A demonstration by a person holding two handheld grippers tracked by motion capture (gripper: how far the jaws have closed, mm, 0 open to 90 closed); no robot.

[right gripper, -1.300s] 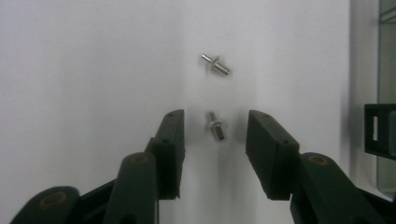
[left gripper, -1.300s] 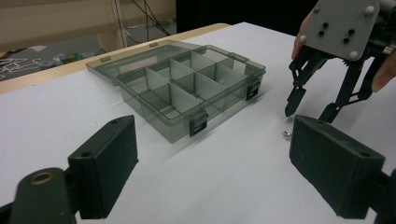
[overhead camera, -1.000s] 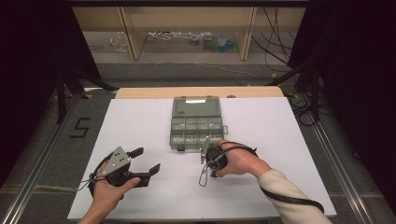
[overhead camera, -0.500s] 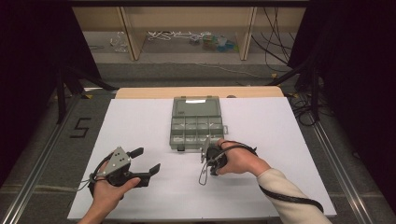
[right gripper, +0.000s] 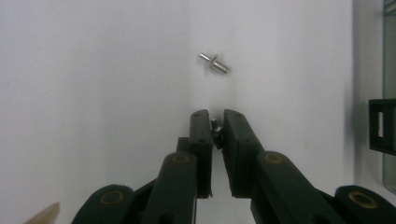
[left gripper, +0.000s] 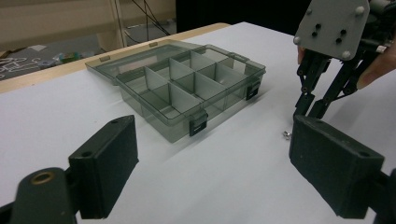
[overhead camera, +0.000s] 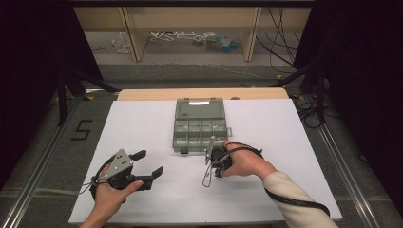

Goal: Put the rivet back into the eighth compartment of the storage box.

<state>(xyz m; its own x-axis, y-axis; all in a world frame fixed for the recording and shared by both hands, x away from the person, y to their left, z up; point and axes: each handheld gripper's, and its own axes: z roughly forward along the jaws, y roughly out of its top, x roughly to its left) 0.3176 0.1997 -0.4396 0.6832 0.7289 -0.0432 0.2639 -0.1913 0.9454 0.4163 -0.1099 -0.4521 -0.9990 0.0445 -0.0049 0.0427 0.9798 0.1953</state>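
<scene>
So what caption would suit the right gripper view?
Right gripper pinching a small metal pin; a second pin lies ahead.

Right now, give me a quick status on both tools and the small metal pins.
Right tool shut on a pin. Left tool open, holding nothing. Second pin loose on table. Organizer box open, path clear.

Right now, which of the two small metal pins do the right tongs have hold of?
The one pinched between the right tongs, showing at their tips. The other pin lies loose on the white table just beyond them.

Black 5 on the floor.
</scene>
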